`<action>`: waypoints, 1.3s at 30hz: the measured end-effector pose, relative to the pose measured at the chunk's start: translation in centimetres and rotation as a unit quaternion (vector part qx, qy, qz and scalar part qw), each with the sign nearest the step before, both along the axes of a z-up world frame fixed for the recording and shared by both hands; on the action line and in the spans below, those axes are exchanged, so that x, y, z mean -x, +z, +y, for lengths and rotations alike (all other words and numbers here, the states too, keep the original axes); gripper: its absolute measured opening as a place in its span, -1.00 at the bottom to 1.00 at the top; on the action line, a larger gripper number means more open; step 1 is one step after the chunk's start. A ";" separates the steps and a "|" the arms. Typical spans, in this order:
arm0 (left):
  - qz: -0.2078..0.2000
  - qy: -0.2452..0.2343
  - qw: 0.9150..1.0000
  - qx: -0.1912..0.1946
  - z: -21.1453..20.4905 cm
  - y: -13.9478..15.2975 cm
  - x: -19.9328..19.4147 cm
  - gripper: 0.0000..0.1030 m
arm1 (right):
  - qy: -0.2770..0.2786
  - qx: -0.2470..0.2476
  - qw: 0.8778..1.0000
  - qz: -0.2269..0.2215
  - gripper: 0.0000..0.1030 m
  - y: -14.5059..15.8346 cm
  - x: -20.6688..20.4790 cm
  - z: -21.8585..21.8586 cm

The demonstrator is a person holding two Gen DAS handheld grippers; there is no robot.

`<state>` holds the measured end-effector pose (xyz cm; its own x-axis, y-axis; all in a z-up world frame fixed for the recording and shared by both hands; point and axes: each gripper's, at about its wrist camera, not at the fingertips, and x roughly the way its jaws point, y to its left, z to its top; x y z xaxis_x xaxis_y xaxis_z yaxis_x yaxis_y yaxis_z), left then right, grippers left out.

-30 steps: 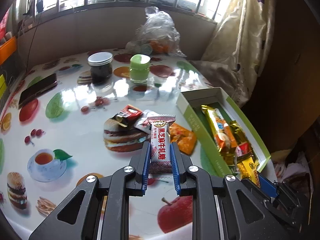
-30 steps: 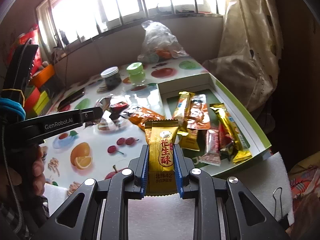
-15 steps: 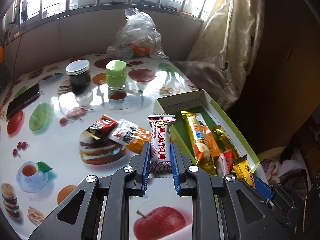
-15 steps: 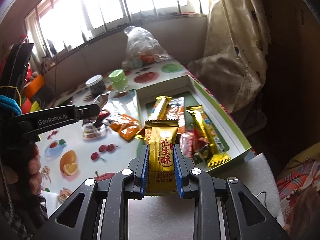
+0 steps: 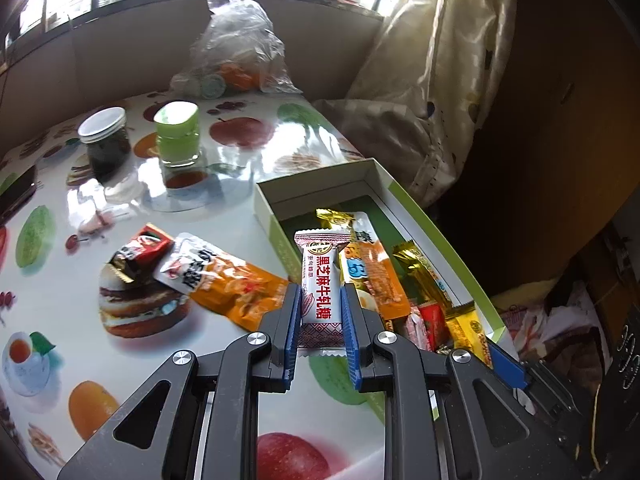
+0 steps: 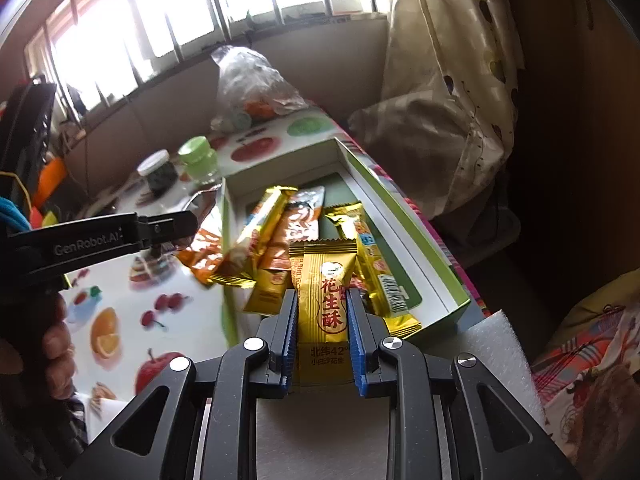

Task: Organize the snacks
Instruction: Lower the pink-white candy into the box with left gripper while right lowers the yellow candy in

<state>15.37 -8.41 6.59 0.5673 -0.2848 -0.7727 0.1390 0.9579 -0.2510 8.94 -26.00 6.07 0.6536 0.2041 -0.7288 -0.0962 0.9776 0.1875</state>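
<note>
My left gripper (image 5: 320,300) is shut on a white sesame nougat packet (image 5: 320,280) and holds it over the near left edge of the green-rimmed box (image 5: 420,216). My right gripper (image 6: 322,304) is shut on a gold peanut crisp packet (image 6: 326,288), held above the box's near end (image 6: 400,208). Several snack packets lie in the box. An orange packet (image 5: 236,280) and a small red packet (image 5: 146,246) lie on the table left of the box. The left gripper also shows in the right wrist view (image 6: 160,228).
A dark jar (image 5: 104,140) and a green-lidded jar (image 5: 178,132) stand at the back of the fruit-print table. A plastic bag (image 5: 236,48) sits by the window. White foam (image 6: 500,344) lies near the box's end. A curtain (image 5: 432,80) hangs to the right.
Both grippers have moved right and closer to the box with their packets. The white packet now hangs over the box's left edge, the gold packet over its near end.
</note>
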 end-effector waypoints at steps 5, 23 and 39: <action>0.007 -0.006 1.000 -0.003 -0.8 -0.5 -0.7 -0.59 | -0.004 0.002 1.000 0.008 -0.58 -0.7 -0.7 -0.6; 0.019 -0.024 1.000 -0.003 -3.0 -1.6 -2.6 -0.59 | -0.004 0.045 0.999 -0.004 -0.57 -1.2 -1.9 -0.5; 0.019 -0.040 0.999 -0.002 -5.2 -1.6 -3.6 -0.59 | -0.007 0.025 1.000 -0.008 -0.57 -1.2 -1.6 -0.8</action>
<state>19.00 -13.60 4.98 0.5128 -0.3250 -0.7946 0.2050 0.9452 -0.2542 10.50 -26.78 4.89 0.6679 0.1590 -0.7271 -0.0858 0.9868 0.1370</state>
